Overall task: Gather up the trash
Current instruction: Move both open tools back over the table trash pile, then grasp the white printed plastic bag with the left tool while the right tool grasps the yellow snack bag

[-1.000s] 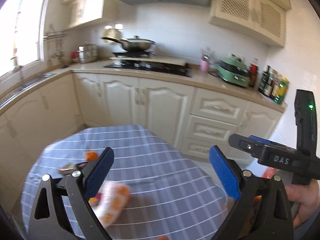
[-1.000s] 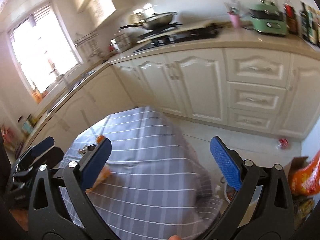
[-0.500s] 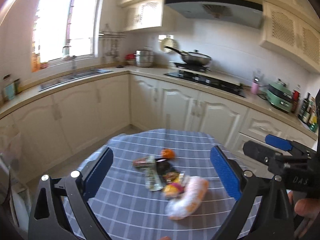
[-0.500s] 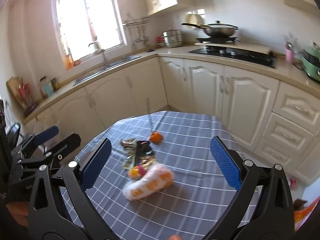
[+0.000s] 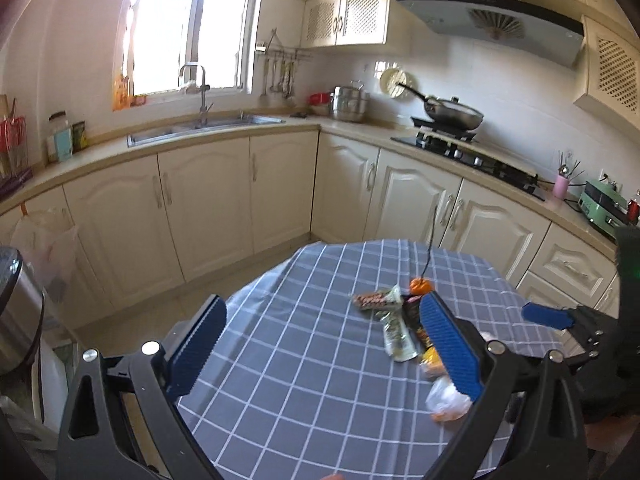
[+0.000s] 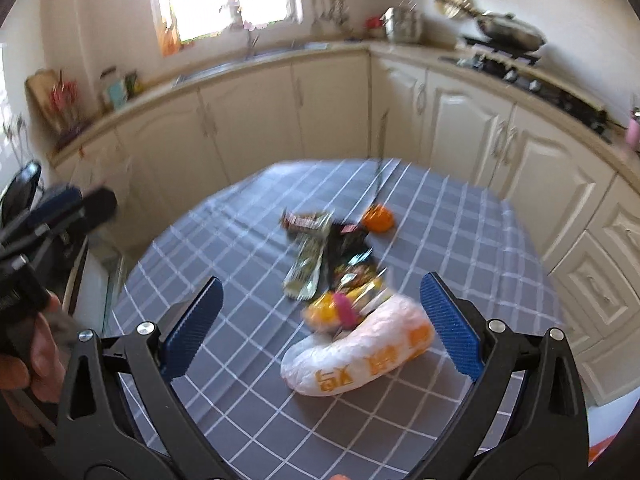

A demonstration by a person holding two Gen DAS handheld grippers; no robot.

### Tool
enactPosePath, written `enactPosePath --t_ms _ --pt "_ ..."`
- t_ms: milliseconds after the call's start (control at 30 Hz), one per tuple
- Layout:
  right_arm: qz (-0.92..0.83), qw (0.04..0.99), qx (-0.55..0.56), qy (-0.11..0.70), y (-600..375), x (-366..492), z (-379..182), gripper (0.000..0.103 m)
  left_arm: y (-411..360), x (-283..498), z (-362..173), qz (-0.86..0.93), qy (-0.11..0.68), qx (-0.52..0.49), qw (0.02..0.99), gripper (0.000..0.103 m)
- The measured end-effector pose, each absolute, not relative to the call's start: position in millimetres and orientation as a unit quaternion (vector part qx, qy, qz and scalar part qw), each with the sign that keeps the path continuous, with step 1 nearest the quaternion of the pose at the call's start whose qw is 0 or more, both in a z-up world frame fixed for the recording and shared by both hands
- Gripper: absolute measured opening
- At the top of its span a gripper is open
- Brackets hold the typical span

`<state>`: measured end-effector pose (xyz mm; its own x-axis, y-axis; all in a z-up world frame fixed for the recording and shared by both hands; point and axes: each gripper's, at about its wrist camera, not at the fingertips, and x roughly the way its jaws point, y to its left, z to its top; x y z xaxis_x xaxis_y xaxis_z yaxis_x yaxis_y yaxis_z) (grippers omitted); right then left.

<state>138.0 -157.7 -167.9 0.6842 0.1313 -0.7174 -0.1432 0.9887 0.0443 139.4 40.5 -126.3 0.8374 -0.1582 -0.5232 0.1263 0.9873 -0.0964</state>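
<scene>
**Trash now in front of both grippers**

Kitchen swung round within the last second: stove-side cabinets and drawers filled both views then, sink and window wall now. Means the turn toward the work is largely made and picking can start.

Table under a grey checked cloth, fully in frame in the right wrist view, where a second ago only its edge showed. Steel bin at far left of the left wrist view, beside the table, a likely drop point, though lid hidden.

White bag with orange print lying nearest, just between the blue pads of the right gripper in the picture but below them, not touched. Right gripper spread wide, holding nothing. Left gripper likewise wide apart and empty, hovering over bare cloth left of the pile.

Beyond the bag, a loose heap touching end to end: yellow and pink scrap, dark foil packets, silvery green wrapper, brown bar wrapper. Orange peel or fruit at the far end; cannot tell which.

Nothing collected yet, judging by the intact pile. Bag looks the first target: soft, crinkly, apt to slip unless pinched at a fold.
</scene>
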Motion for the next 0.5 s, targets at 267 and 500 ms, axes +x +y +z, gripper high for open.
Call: enactPosePath --t_ms 267,500 --pt "0.072 0.888 -0.013 0.455 -151 167 -217 0.081 41 156 -157 -0.079 0.306 -0.035 0.948 0.095" --pt "0.061 0.882 -0.022 0.467 -159 174 -237 0.052 30 165 -176 -0.088 0.33 -0.035 0.939 0.095"
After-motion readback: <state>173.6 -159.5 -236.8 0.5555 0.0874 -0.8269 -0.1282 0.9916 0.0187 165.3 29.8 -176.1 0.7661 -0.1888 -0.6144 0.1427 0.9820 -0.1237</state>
